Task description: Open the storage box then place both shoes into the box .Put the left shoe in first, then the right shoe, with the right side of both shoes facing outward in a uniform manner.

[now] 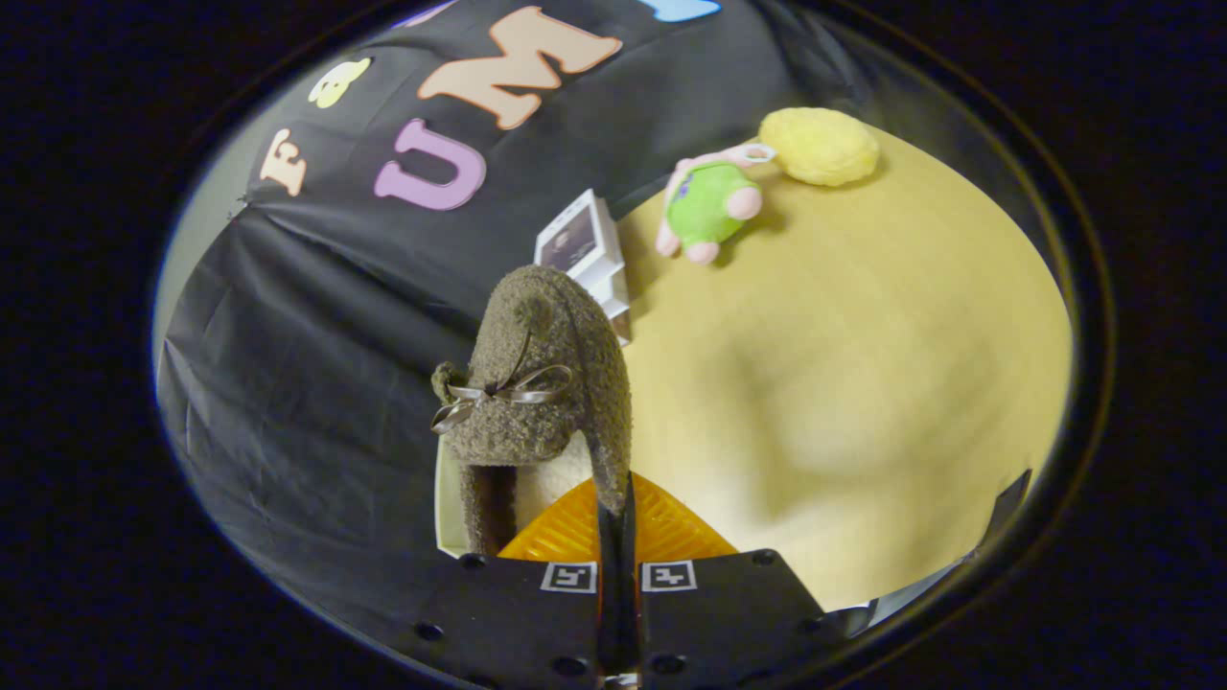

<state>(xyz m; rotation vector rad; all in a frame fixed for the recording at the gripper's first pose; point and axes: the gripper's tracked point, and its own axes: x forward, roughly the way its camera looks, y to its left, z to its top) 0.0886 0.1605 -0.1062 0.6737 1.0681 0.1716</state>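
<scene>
A fuzzy grey-brown slipper (537,383) with a small ribbon bow was seen lifted off the desk (863,383), its collar edge clamped between the fingers of the tool (615,513), which were pressed together on it. Beyond the slipper, a white storage box (587,251) stood by the far wall. Farther right, a green-and-pink plush toy (709,203) and a yellow plush (820,146) lay on the desk.
</scene>
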